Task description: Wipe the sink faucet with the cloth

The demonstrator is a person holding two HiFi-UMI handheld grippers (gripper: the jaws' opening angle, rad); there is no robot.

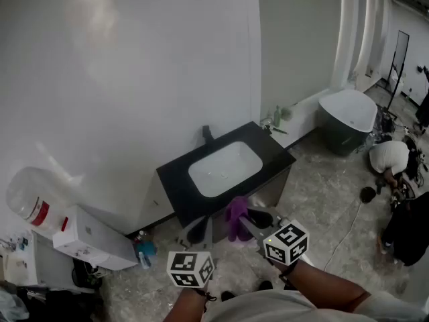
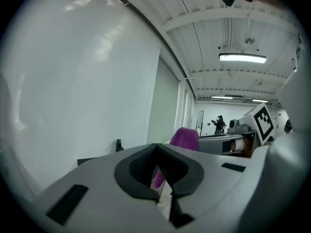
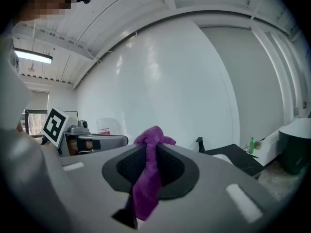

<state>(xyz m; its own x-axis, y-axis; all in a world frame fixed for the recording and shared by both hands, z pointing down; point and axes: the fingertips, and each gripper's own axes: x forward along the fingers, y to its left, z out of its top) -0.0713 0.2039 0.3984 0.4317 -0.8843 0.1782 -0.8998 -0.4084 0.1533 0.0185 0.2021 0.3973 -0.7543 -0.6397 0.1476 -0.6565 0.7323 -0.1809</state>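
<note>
A crumpled purple cloth (image 3: 147, 181) is clamped between the jaws of the right gripper (image 1: 259, 217). The jaws of the left gripper (image 1: 198, 231) are pressed together, empty, near the black counter (image 1: 175, 180).

Both forearms reach forward and down from bottom of head view, left forearm (image 1: 188, 306) bare, right forearm (image 1: 330, 289) bare too. Grippers side by side, near each other, not touching, right one a bit further forward.

Left gripper (image 1: 198, 231): jaws together, nothing clamped between them. Left marker cube (image 1: 190, 269) sits just above the wrist.

Right gripper (image 1: 257, 217): jaws closed on the purple cloth (image 3: 147, 178). A bunched knot of it sticks out past the tips and the rest hangs down between the pads. Right marker cube (image 1: 286, 241) faces up toward the head camera.

Both grippers point roughly the same way, tilted slightly up per the gripper views.
</note>
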